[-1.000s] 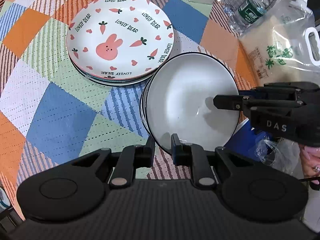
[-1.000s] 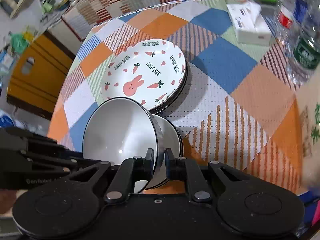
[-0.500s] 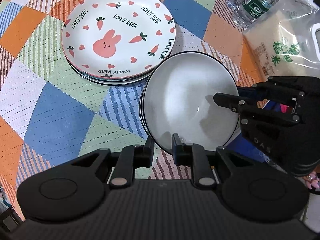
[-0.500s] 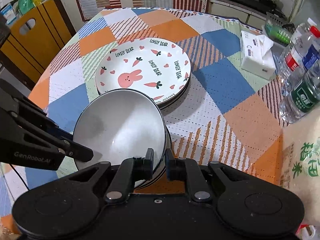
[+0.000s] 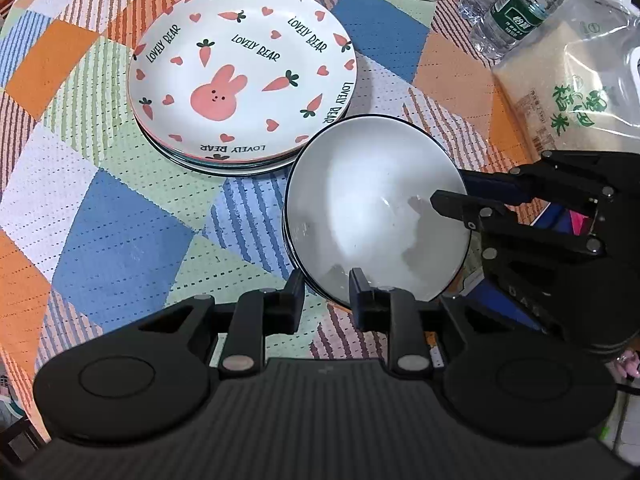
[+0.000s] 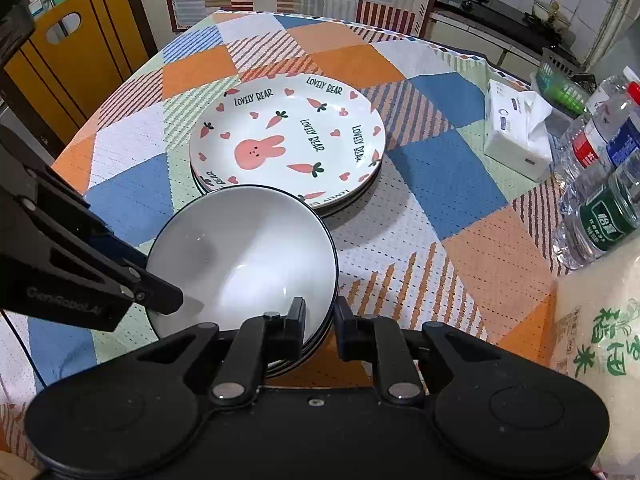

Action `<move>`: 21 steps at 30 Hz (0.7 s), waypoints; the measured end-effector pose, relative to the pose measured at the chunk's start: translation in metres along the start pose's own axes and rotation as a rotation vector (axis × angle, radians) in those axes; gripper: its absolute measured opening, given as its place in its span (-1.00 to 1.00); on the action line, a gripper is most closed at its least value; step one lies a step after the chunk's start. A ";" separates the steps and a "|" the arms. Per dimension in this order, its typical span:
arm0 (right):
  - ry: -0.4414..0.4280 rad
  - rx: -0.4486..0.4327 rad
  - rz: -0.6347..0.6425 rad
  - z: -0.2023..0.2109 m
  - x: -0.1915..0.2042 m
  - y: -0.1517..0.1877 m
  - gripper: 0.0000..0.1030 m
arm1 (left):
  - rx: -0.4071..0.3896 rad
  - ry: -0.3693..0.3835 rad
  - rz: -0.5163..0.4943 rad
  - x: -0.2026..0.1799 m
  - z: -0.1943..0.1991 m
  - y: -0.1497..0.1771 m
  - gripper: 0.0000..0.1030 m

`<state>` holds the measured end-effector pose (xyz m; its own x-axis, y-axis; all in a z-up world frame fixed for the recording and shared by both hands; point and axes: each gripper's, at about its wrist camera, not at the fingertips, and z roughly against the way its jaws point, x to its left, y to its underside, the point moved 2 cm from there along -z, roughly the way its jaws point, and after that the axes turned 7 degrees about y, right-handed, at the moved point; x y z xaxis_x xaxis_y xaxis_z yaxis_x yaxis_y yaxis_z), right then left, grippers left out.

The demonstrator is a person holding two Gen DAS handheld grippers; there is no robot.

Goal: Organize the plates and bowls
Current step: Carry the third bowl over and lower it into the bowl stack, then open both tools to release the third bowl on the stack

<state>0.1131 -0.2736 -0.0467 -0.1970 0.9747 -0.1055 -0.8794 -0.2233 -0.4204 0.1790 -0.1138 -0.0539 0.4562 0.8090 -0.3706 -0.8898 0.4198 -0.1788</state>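
Note:
A white bowl with a dark rim (image 5: 372,208) (image 6: 240,256) sits on top of a stack of like bowls on the patchwork tablecloth. My left gripper (image 5: 326,292) straddles its near rim, one finger inside and one outside, with a visible gap to the rim. My right gripper (image 6: 318,316) straddles the opposite rim the same way. A stack of rabbit-and-carrot plates (image 5: 244,76) (image 6: 288,144) stands just beyond the bowls. Each gripper shows in the other's view.
A tissue box (image 6: 516,128) and several water bottles (image 6: 600,168) stand at the table's far right. A bag of rice (image 5: 572,92) lies right of the bowls. Yellow chairs (image 6: 76,56) stand beyond the table's left edge.
The bowl went from tilted to level on the stack. Both grippers' fingers have parted a little around its rim, and the right gripper has lifted its view upward.

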 end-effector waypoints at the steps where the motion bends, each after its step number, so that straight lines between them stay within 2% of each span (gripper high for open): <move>1: -0.006 -0.009 0.002 0.001 -0.001 0.001 -0.61 | -0.004 -0.003 -0.005 -0.001 0.001 0.000 -0.55; 7: -0.020 -0.055 0.009 0.012 -0.004 0.002 -0.61 | -0.037 -0.003 -0.029 -0.007 0.013 0.004 -0.48; 10: -0.043 -0.096 -0.009 0.023 -0.010 0.002 -0.61 | -0.042 0.002 -0.047 -0.011 0.019 0.005 -0.41; 17: -0.074 -0.207 0.037 0.051 -0.021 0.015 -0.59 | -0.094 0.015 -0.069 -0.017 0.038 0.009 -0.39; 21: -0.110 -0.284 0.040 0.062 -0.028 0.029 -0.26 | -0.162 0.008 -0.083 -0.014 0.052 0.015 -0.34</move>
<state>0.0663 -0.3063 -0.0003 -0.2878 0.9570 -0.0354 -0.7170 -0.2399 -0.6545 0.1601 -0.0978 -0.0036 0.5287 0.7708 -0.3556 -0.8395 0.4128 -0.3533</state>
